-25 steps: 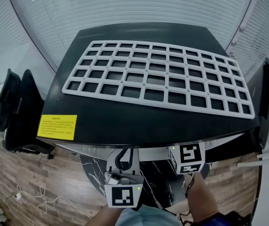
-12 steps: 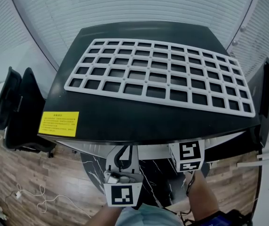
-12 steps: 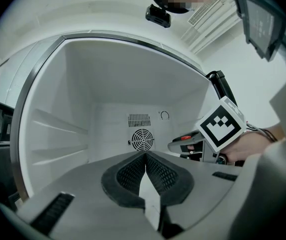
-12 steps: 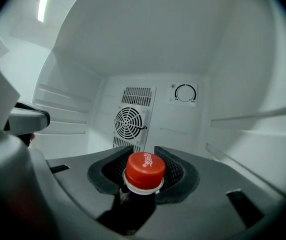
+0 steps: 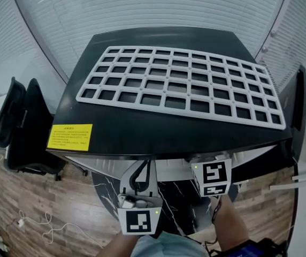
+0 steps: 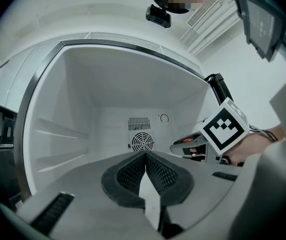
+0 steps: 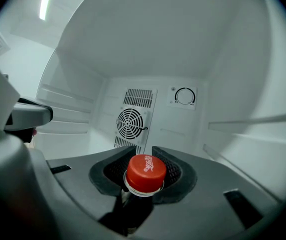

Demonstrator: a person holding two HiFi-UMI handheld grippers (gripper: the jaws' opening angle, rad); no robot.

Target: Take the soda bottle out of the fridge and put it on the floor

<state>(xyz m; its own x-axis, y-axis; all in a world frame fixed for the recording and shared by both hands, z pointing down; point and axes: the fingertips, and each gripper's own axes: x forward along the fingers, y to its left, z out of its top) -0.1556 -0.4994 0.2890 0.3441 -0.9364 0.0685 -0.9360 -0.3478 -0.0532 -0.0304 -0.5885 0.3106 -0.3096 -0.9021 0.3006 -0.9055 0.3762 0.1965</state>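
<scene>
While my left gripper (image 6: 145, 156) is idling, jaws together and empty, my right gripper (image 7: 144, 150) is clamping the bottle (image 7: 145, 174) inside the fridge (image 7: 243, 84), jaws just closing.

grey left claw (image 6: 145, 155) and right claw (image 7: 144, 150) bear black meshed pads (image 6: 128, 173) and black-and-white marker cubes (image 5: 139, 222).

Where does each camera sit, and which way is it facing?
Head view: on the person's head, looking steeply down on the fridge's black top and white grid; left gripper, right gripper and a forearm show.
Left gripper view: on the left gripper, facing into the fridge; its shut, empty jaws show.
Right gripper view: on the right gripper, facing inward; its jaws have just been closing on the soda bottle.
Shared: both gripper views see the back-wall fan.
</scene>
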